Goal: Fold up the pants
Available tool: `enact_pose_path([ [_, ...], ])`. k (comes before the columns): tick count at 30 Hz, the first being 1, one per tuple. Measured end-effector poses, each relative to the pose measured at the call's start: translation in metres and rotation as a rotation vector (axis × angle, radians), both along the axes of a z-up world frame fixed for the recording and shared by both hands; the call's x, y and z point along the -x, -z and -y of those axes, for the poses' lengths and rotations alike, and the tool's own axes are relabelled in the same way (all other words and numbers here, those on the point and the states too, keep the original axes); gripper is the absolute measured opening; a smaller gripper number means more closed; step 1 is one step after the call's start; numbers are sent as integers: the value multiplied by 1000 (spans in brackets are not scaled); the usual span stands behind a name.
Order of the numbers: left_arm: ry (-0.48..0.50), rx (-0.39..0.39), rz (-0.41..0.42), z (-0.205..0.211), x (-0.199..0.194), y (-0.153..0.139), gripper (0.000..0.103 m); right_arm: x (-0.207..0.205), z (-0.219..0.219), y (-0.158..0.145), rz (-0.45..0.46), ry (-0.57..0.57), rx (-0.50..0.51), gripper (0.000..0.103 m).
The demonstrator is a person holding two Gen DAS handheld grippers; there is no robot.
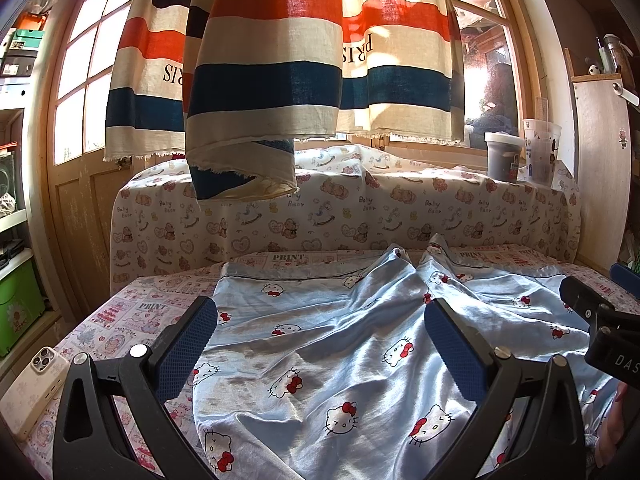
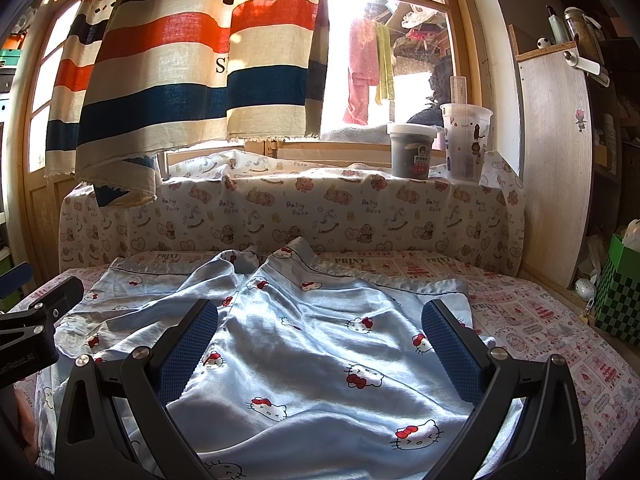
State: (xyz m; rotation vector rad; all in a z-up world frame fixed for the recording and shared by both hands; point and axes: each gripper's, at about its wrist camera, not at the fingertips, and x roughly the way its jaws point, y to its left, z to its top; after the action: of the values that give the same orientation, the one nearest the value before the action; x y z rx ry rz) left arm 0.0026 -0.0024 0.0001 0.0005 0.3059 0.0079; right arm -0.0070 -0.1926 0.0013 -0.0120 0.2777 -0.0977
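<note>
Pants (image 1: pixel 320 344) spread flat, both grippers hovering, jaws apart

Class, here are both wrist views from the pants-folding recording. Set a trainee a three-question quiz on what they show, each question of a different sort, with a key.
1. True or false: the left tongs are shut on the pants.
2. Multiple choice: the phone lies (A) on the pants, (B) on the bedsheet left of the pants, (C) on the window ledge.
3. Fill in: on the ledge, beside the dark lidded tub, stands a clear printed ____.

Key: 1 false, both the left tongs and the right tongs are open above the cloth; 2 B; 3 cup.
</note>
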Motion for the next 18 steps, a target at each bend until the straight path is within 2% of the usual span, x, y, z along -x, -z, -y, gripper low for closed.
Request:
enact_pose_path([
  [18,9,-7,0,1,1,-2,103,1,-1,0,0,-1,0,103],
])
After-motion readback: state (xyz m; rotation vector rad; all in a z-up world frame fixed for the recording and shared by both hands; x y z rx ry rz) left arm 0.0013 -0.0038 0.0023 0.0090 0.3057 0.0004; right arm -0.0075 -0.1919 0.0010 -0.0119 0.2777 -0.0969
